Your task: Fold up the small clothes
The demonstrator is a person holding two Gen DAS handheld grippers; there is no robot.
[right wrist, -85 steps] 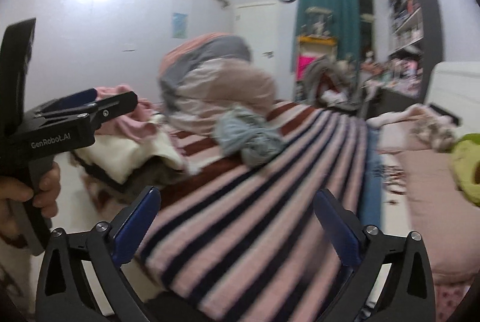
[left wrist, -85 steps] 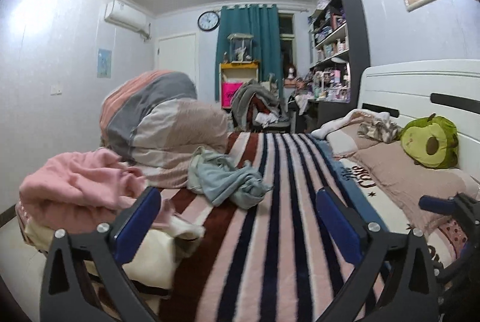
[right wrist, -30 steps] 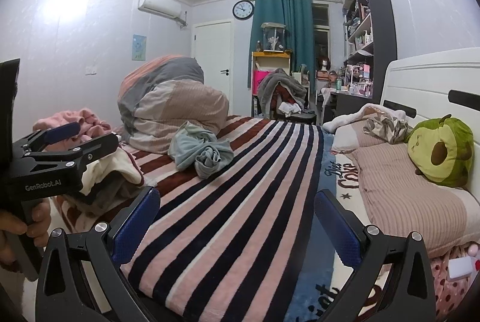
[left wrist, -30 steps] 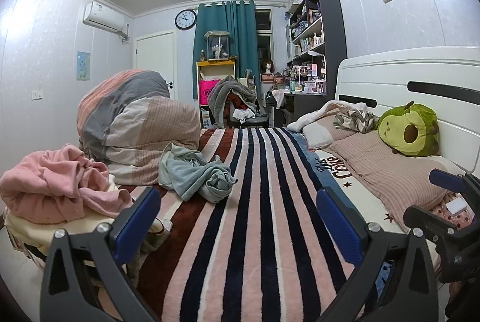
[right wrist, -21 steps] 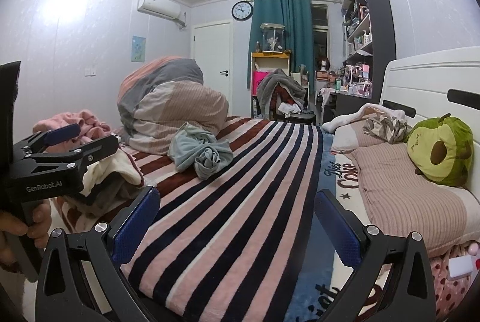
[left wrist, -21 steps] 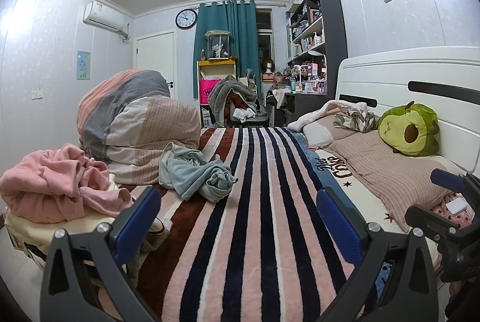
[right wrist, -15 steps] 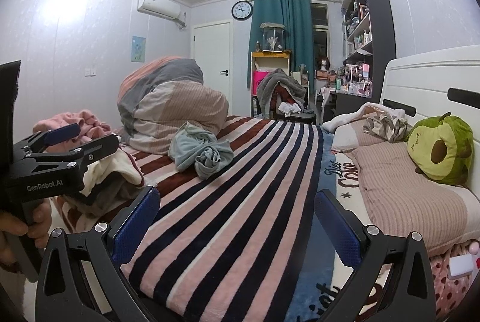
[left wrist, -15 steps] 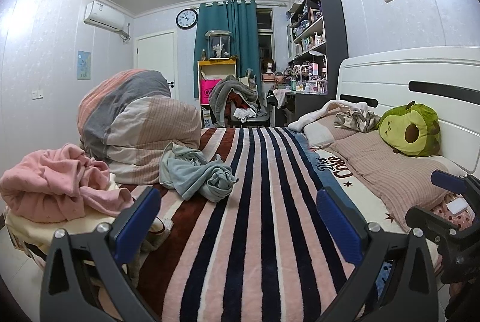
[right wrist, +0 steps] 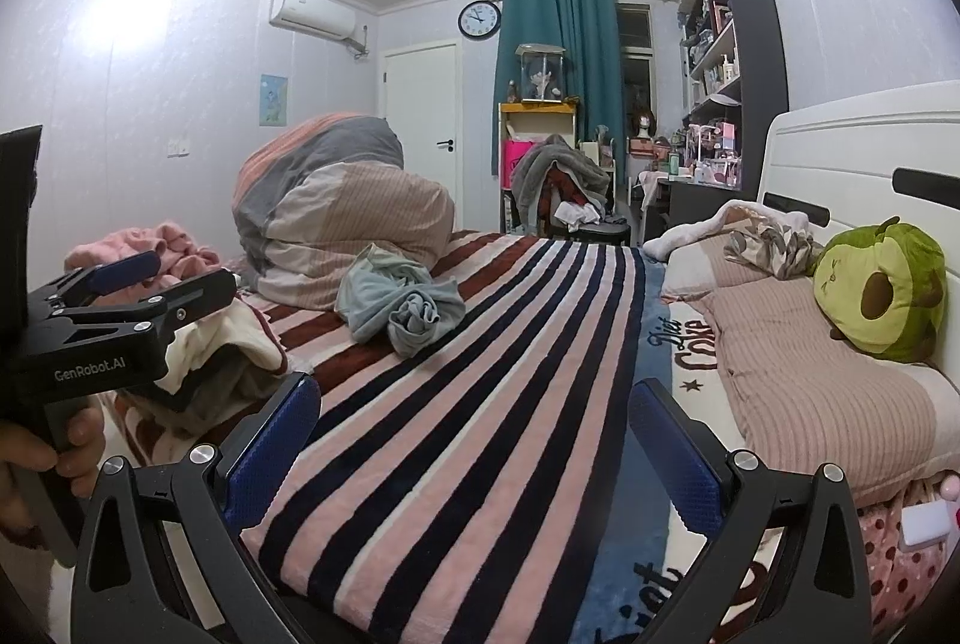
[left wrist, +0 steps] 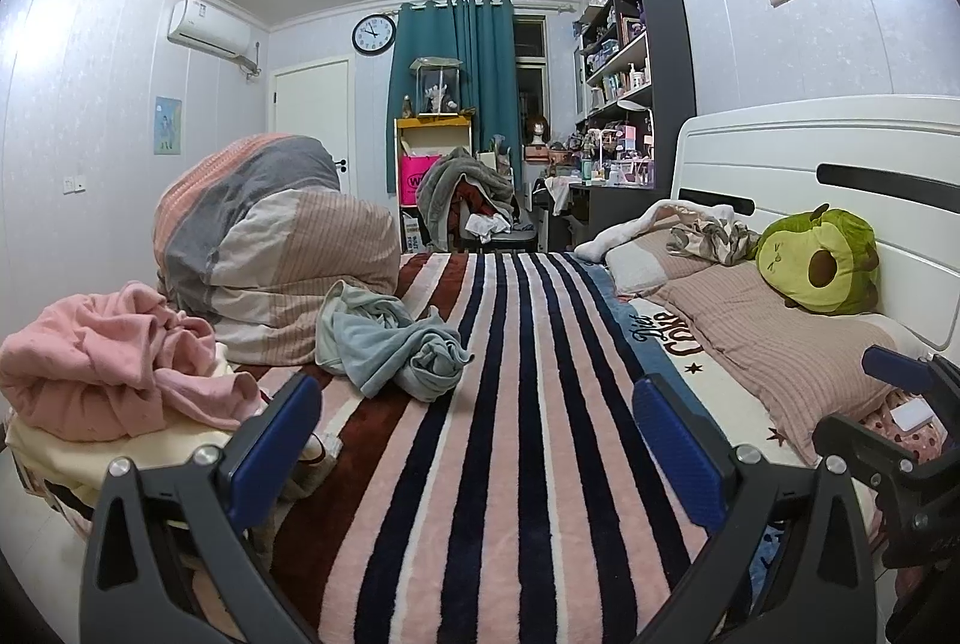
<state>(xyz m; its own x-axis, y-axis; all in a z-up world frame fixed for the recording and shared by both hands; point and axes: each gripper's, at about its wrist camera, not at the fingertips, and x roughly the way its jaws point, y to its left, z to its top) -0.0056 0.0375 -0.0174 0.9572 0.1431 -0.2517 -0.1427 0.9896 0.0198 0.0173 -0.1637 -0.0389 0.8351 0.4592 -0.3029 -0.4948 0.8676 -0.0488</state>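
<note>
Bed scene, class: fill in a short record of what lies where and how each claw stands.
surface: striped blanket on the bed
garment to fold: crumpled pale blue garment, lying loose on the blanket
behind it: rolled duvet
left edge: pink clothes heaped on a pile
by headboard: avocado plush on a pillow
left claw: open, empty, above the blanket
right claw: open, empty
folding: not begun
</note>
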